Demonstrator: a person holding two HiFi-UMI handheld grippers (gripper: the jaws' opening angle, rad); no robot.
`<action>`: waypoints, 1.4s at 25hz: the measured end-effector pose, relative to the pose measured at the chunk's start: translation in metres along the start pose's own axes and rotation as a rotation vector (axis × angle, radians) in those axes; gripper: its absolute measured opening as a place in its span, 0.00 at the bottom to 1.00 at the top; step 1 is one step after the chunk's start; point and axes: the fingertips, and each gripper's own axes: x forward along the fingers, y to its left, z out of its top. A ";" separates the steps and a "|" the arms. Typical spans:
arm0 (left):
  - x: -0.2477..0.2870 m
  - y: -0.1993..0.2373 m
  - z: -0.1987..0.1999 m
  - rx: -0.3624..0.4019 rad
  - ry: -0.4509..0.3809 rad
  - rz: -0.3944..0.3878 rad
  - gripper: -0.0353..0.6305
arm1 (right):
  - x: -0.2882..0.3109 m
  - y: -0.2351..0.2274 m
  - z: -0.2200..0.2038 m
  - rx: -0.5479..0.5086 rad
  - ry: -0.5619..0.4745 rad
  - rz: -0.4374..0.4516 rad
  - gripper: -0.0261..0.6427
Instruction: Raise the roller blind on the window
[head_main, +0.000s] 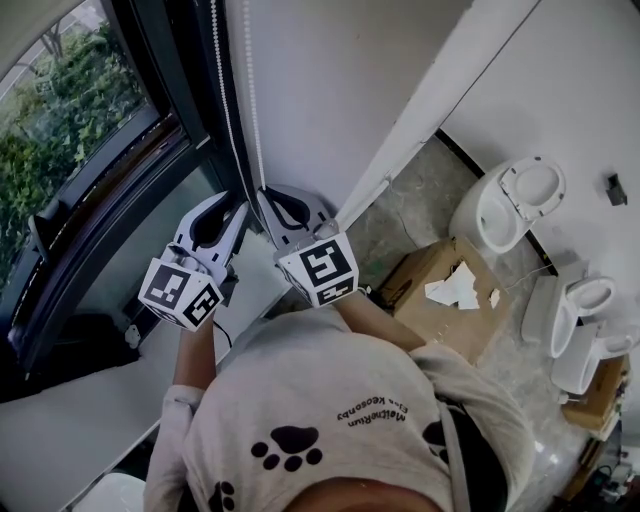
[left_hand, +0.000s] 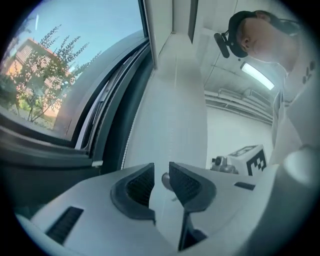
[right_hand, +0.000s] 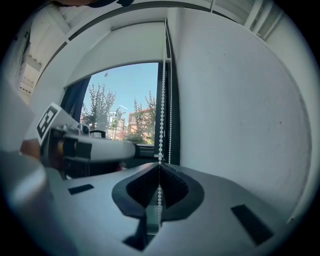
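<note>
Keep right gripper (right_hand: 159, 167) fingers clamped on the bead chain (right_hand: 161, 100), close the parted fingers of the left gripper (left_hand: 161, 172) higher on that strand, then pull straight down.

We saw the white blind (right_hand: 125, 47) covering only the top of the window (right_hand: 125, 112); its white bead chain (right_hand: 161, 100) hung straight beside the right frame.
</note>
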 end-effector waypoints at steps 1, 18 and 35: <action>0.001 -0.003 0.012 0.011 -0.008 -0.013 0.18 | 0.000 0.000 0.001 -0.001 -0.001 0.001 0.06; 0.039 -0.029 0.117 0.110 -0.052 -0.156 0.18 | -0.003 0.008 0.003 -0.005 -0.004 0.018 0.06; 0.044 -0.029 0.101 0.119 0.027 -0.184 0.07 | -0.001 0.009 -0.016 0.003 0.037 0.028 0.06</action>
